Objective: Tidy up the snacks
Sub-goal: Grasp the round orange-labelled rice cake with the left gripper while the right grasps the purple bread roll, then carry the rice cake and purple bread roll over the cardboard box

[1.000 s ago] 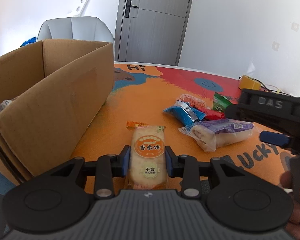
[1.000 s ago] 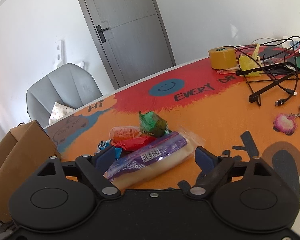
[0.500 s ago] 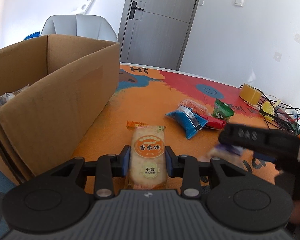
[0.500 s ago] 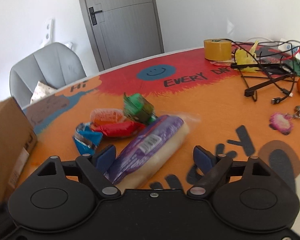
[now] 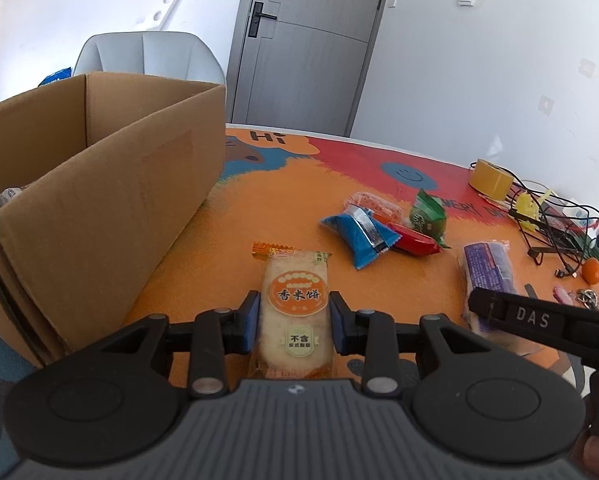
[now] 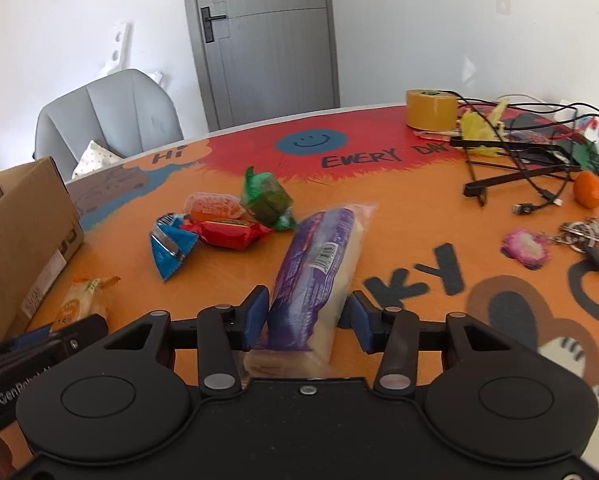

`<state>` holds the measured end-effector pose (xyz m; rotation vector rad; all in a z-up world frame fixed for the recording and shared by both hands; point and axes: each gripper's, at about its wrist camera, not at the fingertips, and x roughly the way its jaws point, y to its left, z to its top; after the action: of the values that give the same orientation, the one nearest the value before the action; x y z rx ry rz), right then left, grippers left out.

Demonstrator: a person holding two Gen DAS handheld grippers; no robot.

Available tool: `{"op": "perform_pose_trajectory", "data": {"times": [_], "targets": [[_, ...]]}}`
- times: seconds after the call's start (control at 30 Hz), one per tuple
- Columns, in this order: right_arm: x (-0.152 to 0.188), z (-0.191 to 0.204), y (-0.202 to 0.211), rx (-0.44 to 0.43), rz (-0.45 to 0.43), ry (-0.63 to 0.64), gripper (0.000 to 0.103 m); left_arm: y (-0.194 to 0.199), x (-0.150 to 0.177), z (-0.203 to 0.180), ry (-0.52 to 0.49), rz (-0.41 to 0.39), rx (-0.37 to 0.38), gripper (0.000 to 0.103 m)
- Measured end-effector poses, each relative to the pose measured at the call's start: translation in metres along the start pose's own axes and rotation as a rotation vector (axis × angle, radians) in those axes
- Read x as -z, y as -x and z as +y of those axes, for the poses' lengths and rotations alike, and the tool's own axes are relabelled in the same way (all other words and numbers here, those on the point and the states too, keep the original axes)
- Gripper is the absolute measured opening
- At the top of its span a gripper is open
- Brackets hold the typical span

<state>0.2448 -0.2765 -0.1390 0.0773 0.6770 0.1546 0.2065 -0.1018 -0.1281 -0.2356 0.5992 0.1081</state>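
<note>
My left gripper (image 5: pixel 294 319) is shut on a rice cracker packet (image 5: pixel 295 308) with an orange label, held over the orange mat. My right gripper (image 6: pixel 308 318) has closed in around a long purple bread packet (image 6: pixel 319 268); the left pad touches it, the right pad stands a little off. The bread packet also shows in the left wrist view (image 5: pixel 488 268). A blue packet (image 6: pixel 170 245), a red packet (image 6: pixel 227 234), a green packet (image 6: pixel 268 199) and an orange jelly cup (image 6: pixel 213 205) lie together on the mat. An open cardboard box (image 5: pixel 99 184) stands at the left.
A yellow tape roll (image 6: pixel 431 108), tangled black cables (image 6: pixel 519 160), a small orange fruit (image 6: pixel 589 189), a pink charm (image 6: pixel 528 248) and keys lie at the right of the table. A grey chair (image 6: pixel 107 120) stands behind the table.
My right gripper has swung around the purple bread packet and narrowed from wide open to nearly closed on it. My left gripper keeps its hold on the rice cracker packet and has risen slightly.
</note>
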Motion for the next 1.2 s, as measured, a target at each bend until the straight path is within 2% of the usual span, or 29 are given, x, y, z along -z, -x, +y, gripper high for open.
{"op": "perform_pose_trajectory", "data": {"times": [0.07,0.17,0.33,0.37,0.4,0.47,0.73,1.2], "targets": [[0.002,-0.004,0.004,0.016,0.001,-0.002,0.046,0.002,0.001,-0.002,-0.006,-0.003,0.005,0.034],[0.004,-0.001,0.008,0.052,-0.011,0.036,0.055,0.006,0.002,-0.005,-0.013,-0.010,0.014,0.034],[0.002,0.002,-0.007,0.059,0.016,0.066,0.054,0.010,0.002,-0.006,-0.012,-0.009,0.023,0.034],[0.003,0.003,-0.008,0.065,0.012,0.073,0.051,0.012,0.001,-0.005,-0.011,-0.010,0.024,0.034],[0.005,0.005,-0.007,0.070,0.006,0.089,0.042,0.013,0.000,-0.003,-0.008,-0.008,0.025,0.034],[0.006,0.007,-0.003,0.065,0.003,0.100,0.037,0.016,-0.002,0.000,0.002,-0.007,0.028,0.034],[0.006,-0.003,0.025,0.002,-0.046,0.001,0.033,0.040,-0.011,0.000,-0.016,-0.057,0.032,0.034],[-0.013,0.014,0.068,-0.107,-0.166,-0.022,0.033,0.090,-0.038,0.011,-0.014,-0.179,0.013,0.034]]}}
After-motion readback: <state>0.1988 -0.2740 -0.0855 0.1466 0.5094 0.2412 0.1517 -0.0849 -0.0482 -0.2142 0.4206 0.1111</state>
